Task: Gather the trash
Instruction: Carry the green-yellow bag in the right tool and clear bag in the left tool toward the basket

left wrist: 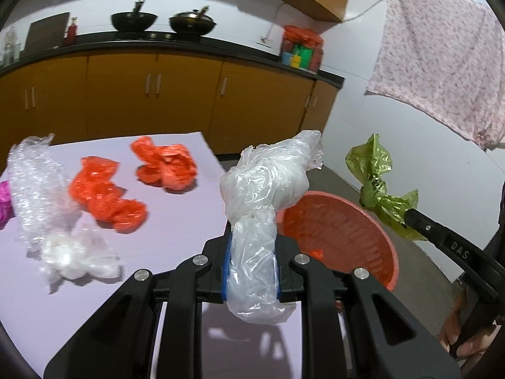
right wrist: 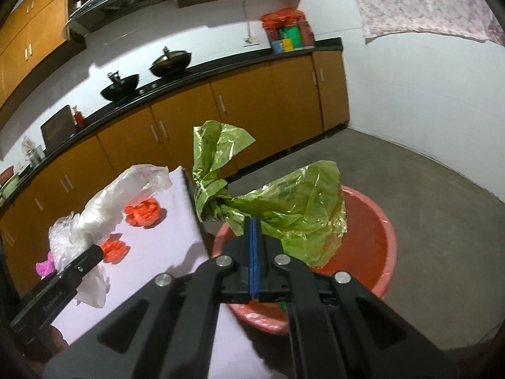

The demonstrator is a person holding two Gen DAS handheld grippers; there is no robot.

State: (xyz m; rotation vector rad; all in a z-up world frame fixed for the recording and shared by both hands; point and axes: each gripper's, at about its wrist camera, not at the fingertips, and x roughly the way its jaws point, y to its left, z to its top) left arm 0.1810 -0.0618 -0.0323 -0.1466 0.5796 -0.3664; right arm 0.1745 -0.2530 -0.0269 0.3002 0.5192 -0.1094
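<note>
Above the round red basin (right wrist: 383,252), claws pinch crinkled clear bag (left wrist: 262,189) and green bag (right wrist: 293,214).

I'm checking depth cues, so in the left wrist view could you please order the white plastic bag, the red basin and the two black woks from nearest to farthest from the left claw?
1. White plastic bag: clamped in the left claw.
2. Red basin: just beyond, to the right, on the floor.
3. Black woks: on the far counter, upper left.

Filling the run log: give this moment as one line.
left claw: shut on clear bag | right claw: shut on green bag | tub: below green bag | table: red bags remain
</note>
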